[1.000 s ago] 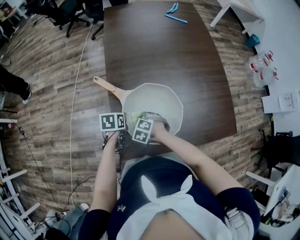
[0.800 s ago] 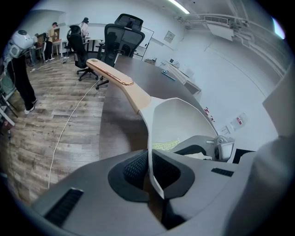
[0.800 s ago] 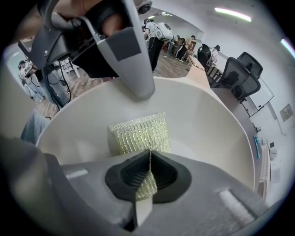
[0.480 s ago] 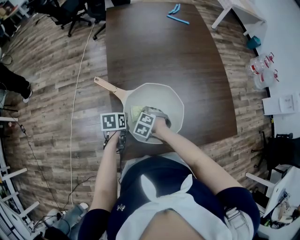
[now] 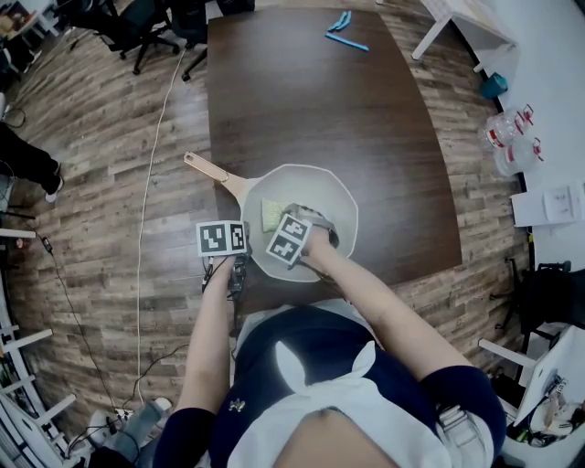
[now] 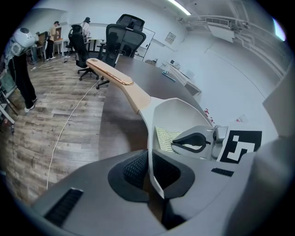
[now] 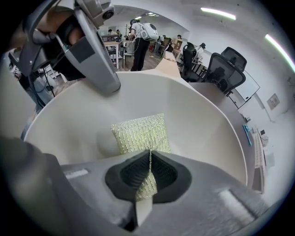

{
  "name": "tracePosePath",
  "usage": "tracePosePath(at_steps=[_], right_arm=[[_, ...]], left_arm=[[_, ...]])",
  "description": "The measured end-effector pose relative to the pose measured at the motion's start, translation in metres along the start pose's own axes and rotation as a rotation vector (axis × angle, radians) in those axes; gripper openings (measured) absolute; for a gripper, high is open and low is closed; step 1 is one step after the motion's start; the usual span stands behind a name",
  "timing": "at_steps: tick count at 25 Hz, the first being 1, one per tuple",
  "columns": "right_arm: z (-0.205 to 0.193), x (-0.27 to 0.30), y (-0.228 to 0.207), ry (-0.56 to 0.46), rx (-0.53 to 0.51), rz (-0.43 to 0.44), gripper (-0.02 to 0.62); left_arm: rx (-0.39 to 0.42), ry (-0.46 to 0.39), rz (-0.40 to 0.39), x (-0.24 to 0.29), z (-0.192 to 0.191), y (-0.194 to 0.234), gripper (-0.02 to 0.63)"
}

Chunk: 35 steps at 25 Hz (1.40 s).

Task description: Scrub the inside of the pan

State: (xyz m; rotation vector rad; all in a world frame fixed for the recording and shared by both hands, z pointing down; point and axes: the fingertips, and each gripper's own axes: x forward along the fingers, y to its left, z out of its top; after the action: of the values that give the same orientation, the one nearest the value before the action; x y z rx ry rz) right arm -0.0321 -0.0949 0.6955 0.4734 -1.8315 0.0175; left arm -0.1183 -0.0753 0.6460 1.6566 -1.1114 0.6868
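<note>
Dark brown wood-grain counter (image 5: 366, 137), rounded corners, mostly bare. 1 white pan (image 5: 336, 194) sits on it at the near end, left of centre, near rim close to the counter's near edge. The pan's tan handle (image 5: 206, 169) points far-left and sticks out past the counter's left edge, over the floor. At the far end, well apart from the pan, 2 small things lie near each other: 1 blue stick (image 5: 344, 38) and 1 light-blue item (image 5: 338, 16), too small to identify. Wood-plank floor (image 5: 101, 183) all round; 1 white cable (image 5: 151, 174) runs along it left of the counter, black office chairs (image 5: 137, 27) at far left.
</note>
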Motion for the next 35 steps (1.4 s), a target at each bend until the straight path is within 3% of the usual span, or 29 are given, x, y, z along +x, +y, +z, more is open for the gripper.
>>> tracePosePath(at_steps=[20,35], right_arm=[[-0.024,-0.007,-0.007,0.116,0.049,0.048,0.008],[-0.04,-0.016,0.008,0.139,0.079,0.121,0.008]], left_arm=[[-0.005,-0.007,0.007,-0.002,0.0,0.001,0.017],[-0.003,-0.009,0.009,-0.002,0.001,0.002,0.017]])
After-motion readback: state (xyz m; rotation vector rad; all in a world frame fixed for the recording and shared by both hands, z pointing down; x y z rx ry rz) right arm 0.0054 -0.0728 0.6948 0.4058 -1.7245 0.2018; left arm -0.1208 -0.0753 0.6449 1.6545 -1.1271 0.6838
